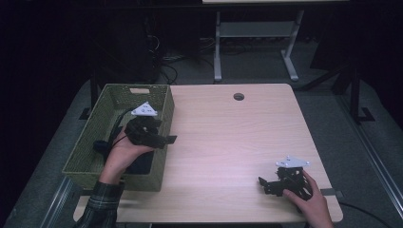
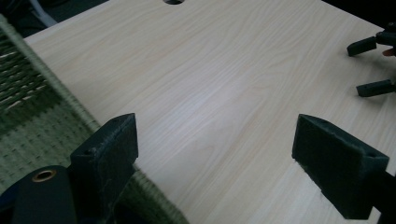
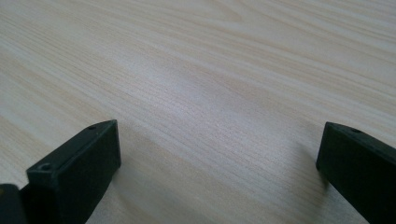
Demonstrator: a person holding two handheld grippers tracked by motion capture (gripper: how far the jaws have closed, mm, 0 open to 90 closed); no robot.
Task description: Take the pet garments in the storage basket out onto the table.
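Note:
My left gripper (image 1: 163, 137) hovers over the right rim of a green woven basket (image 1: 111, 97) and points toward the table's middle. In the left gripper view my left gripper (image 2: 217, 140) is open wide, with bare wood between the jaws and the basket's rim (image 2: 51, 86) at the left. My right gripper (image 1: 264, 185) rests low near the table's front right corner, pointing left. In the right gripper view my right gripper (image 3: 219, 154) is open wide over the light wooden tabletop (image 3: 210, 70), holding nothing. The right gripper (image 2: 371, 65) also shows far off in the left gripper view.
The light wooden table (image 1: 228, 142) has a round cable hole (image 1: 238, 96) near its far edge. Something dark (image 1: 141, 162) lies inside the basket under the left hand; I cannot tell what it is. Beyond the table stand the legs of another desk (image 1: 217, 47).

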